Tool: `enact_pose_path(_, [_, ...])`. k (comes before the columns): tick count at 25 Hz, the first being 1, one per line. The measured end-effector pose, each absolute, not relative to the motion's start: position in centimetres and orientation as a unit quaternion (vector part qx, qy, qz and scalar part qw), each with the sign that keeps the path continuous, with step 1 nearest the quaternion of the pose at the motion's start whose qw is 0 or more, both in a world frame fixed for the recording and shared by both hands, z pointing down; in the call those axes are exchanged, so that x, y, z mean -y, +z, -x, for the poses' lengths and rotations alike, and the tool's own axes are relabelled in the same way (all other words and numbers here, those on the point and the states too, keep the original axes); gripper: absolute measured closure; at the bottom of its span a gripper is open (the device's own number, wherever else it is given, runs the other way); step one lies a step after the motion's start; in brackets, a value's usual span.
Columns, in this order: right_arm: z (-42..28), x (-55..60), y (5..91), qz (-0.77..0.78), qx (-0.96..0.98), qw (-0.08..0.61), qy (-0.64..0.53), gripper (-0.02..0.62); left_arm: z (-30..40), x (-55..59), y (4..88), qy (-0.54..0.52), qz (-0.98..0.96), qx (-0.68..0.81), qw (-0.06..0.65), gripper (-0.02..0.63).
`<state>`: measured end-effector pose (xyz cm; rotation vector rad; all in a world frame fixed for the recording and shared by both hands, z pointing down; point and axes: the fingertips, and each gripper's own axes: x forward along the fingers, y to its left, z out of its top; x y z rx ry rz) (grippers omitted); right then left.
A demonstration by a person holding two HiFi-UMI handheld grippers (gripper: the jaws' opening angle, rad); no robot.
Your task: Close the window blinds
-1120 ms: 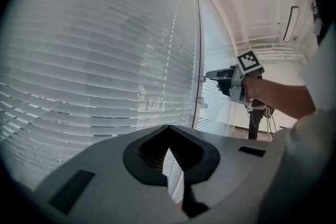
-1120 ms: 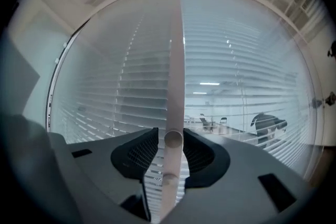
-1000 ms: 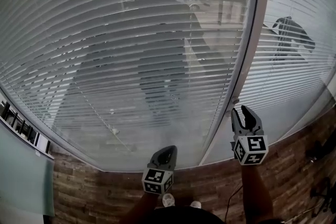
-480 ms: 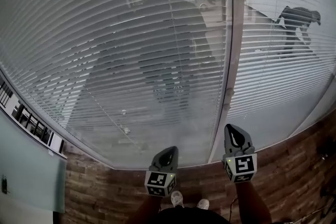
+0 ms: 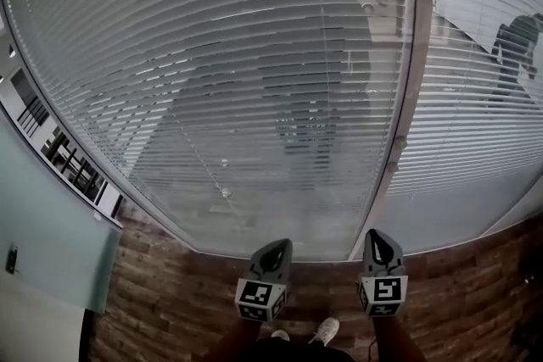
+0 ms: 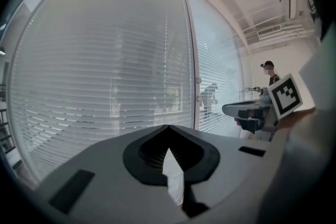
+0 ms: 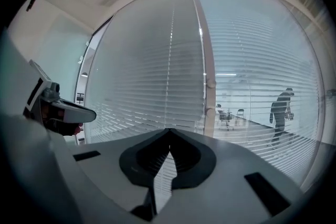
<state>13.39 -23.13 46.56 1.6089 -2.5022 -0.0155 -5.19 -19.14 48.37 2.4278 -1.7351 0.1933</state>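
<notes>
My left tongs point(image 5: 277, 248) and my right tongs point(image 5: 378, 240) sit side by side and a little apart, low in the head view. Both point toward the window. In the left gripper view the jaws of the left tongs point(image 6: 168, 128) are pressed together at the tips with nothing between them. In the right gripper view the right tongs point(image 7: 169, 131) are the same, together and empty.

The blinds point(image 5: 212, 80) hang in front of me and cover the wide pane from top to bottom. Their slats run level, with thin gaps through which dim shapes show. A pale upright post point(image 5: 409, 97) marks the right edge of this pane, and a second set of blinds point(image 5: 475, 148) hangs beyond it. Through those a person point(image 5: 513, 55) is visible on the far side.

Neither pair of tongs touches a slat, and both gripper views show open air ahead of the tips. The bottom edge of the window point(image 5: 170, 229) curves across above the wooden floor point(image 5: 170, 301). My shoes point(image 5: 327, 331) stand on the floor behind the tongs. A pale green wall point(image 5: 42, 258) closes off the left side.
</notes>
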Motion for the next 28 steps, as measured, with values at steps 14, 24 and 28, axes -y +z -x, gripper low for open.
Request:
enact_pose_path(14, [-6.6,14.8,46.1,-0.541,0.838,0.073,-0.002,0.592,12.1,11.0,49.2,0.050,-0.803,0.584,0.104,0.614])
enact_pose_path(24, [-7.5,11.3,38.6,-0.541,0.836,0.088,-0.008,0.593,11.6,7.2,42.2,0.032,-0.798,0.590,0.121,0.614])
enact_pose_path(28, [-9.1,8.9,39.6,-0.537,0.839,0.090,0.005,0.592,9.2,5.3,42.2,0.044,-0.804,0.582,0.117,0.614])
